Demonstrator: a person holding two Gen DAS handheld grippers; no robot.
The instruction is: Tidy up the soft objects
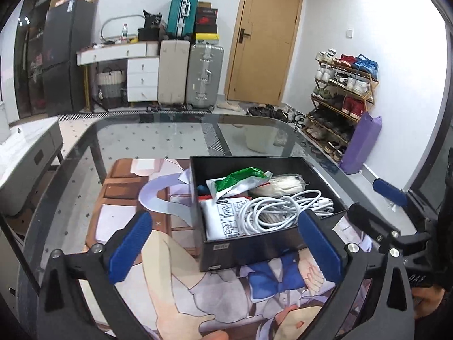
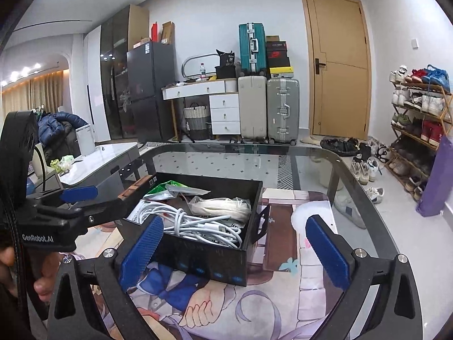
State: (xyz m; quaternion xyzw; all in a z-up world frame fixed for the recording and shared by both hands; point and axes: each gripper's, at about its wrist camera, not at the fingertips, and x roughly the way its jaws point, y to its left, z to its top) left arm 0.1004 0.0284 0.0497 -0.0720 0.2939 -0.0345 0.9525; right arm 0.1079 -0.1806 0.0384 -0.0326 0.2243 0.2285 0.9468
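Observation:
A black box point(image 1: 243, 250) point(image 2: 215, 263) stands on a printed mat on the glass table. It holds a coiled white cable point(image 1: 283, 206) point(image 2: 198, 223), a clear bag of cream cord point(image 1: 280, 185) point(image 2: 223, 205), a green and white packet point(image 1: 240, 180) point(image 2: 167, 188) and a white printed pouch point(image 1: 223, 218). My left gripper point(image 1: 226, 246) is open and empty, its fingers either side of the box's near wall. My right gripper point(image 2: 235, 252) is open and empty in front of the box. Each gripper shows in the other's view: the right point(image 1: 379, 218), the left point(image 2: 82, 206).
The printed mat point(image 1: 175, 283) point(image 2: 283, 297) covers the near part of the glass table point(image 1: 158, 138) point(image 2: 354, 187). A grey side table point(image 2: 102, 161) stands to the left. Suitcases point(image 2: 283, 110), a door and a shoe rack point(image 2: 419, 119) line the far walls.

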